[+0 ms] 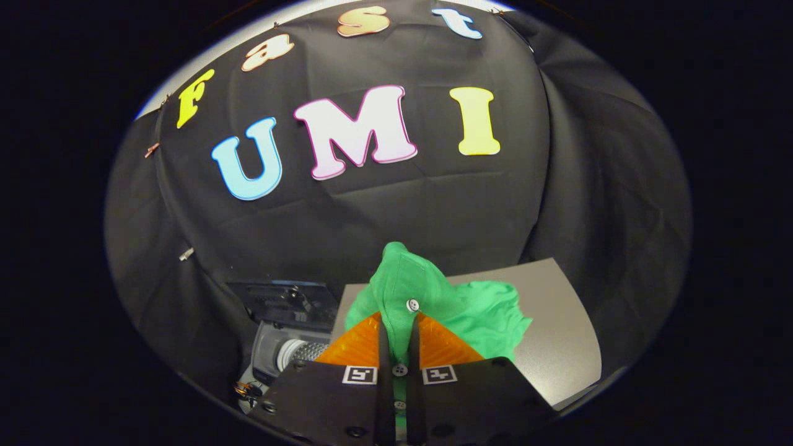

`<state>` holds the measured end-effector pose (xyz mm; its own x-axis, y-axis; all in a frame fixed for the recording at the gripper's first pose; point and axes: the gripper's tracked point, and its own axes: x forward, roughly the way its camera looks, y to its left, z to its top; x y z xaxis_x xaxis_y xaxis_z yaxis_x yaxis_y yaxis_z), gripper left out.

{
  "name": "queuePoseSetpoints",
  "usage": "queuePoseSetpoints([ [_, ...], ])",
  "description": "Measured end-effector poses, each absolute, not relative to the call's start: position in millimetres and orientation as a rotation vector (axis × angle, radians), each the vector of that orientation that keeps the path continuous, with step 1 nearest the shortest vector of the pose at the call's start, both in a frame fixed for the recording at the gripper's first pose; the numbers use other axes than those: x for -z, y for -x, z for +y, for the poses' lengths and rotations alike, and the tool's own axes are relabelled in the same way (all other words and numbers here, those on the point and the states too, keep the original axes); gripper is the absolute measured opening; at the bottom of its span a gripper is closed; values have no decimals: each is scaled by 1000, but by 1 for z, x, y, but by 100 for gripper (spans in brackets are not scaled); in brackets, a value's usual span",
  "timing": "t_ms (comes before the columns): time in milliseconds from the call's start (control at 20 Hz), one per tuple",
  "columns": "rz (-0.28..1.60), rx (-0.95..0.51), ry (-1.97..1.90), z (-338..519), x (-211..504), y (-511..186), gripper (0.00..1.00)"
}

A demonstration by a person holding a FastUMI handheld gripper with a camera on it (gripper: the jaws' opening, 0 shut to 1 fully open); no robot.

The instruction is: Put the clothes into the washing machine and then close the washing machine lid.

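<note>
Gripper view shows, at lower left of the frame, the washing machine (291, 347) with its lid (288, 301) open. At bottom centre the gripper (397, 347) pinches the green shirt (433, 297), lifted above the grey table (557, 334). I judge the carrying step; next comes moving left, over the drum.

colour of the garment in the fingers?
Green garment, with white buttons, pinched between the fingers; gripper view.

The garment (427, 297) lies on the table (557, 334), pinched between the gripper (399, 334) fingers. The washing machine (285, 334) sits at ten o'clock, beside the table.
</note>
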<state>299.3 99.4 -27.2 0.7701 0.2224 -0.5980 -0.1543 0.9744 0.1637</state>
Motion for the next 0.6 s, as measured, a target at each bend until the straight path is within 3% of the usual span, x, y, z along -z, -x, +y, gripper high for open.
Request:
queuePoseSetpoints([
  [250, 600, -294, -116, 151, -17, -285, 12],
  [600, 628, -450, -134, 259, -19, -252, 12],
])
